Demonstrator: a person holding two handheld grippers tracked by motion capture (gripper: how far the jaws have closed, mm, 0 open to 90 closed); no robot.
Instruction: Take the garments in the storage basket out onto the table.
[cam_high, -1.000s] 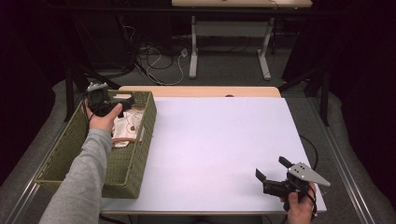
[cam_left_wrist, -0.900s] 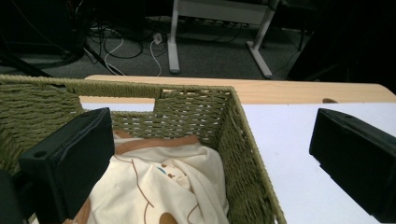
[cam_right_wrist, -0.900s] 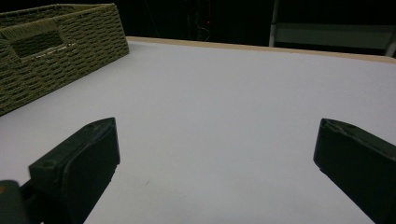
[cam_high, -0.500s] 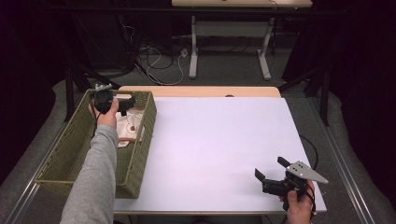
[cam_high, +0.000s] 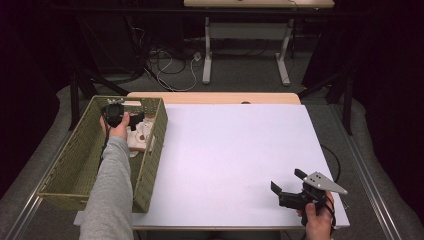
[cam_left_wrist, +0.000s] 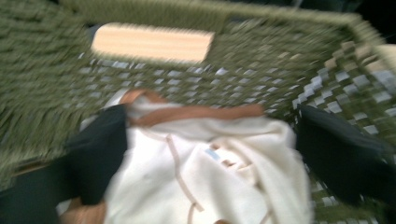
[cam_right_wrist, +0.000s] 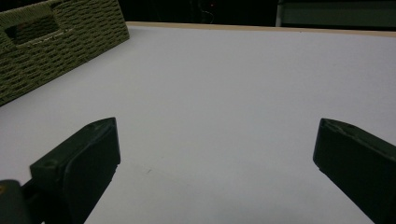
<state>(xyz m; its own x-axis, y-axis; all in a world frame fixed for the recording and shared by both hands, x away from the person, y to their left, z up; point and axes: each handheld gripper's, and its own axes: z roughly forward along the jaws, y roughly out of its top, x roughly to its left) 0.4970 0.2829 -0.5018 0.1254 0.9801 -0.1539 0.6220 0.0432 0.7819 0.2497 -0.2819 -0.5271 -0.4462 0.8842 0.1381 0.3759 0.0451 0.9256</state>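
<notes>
A green woven basket (cam_high: 151, 165) stands at the table's left edge. In its far end lies a crumpled white cloth with brown trim (cam_high: 140, 139). My left gripper (cam_high: 136, 121) reaches down into the basket over that cloth. In the left gripper view the cloth (cam_left_wrist: 210, 182) bulges between the two black jaws of the left gripper (cam_left_wrist: 210, 140). The jaws have just been closing, but they still stand wide on either side of it. My right gripper (cam_high: 287, 181) rests near the table's front right corner. It is open, with only bare white tabletop between the jaws of the right gripper (cam_right_wrist: 215, 154).
The white table top (cam_high: 235, 150) has a wooden strip along its far edge (cam_high: 215, 97). The basket's far wall (cam_left_wrist: 280, 56) has a handle slot (cam_left_wrist: 152, 43). Desk legs and cables (cam_high: 175, 70) lie on the floor beyond.
The left hand has dropped from above the basket's far rim down into the basket, onto the cloth. The right hand and its gripper have stayed put.
</notes>
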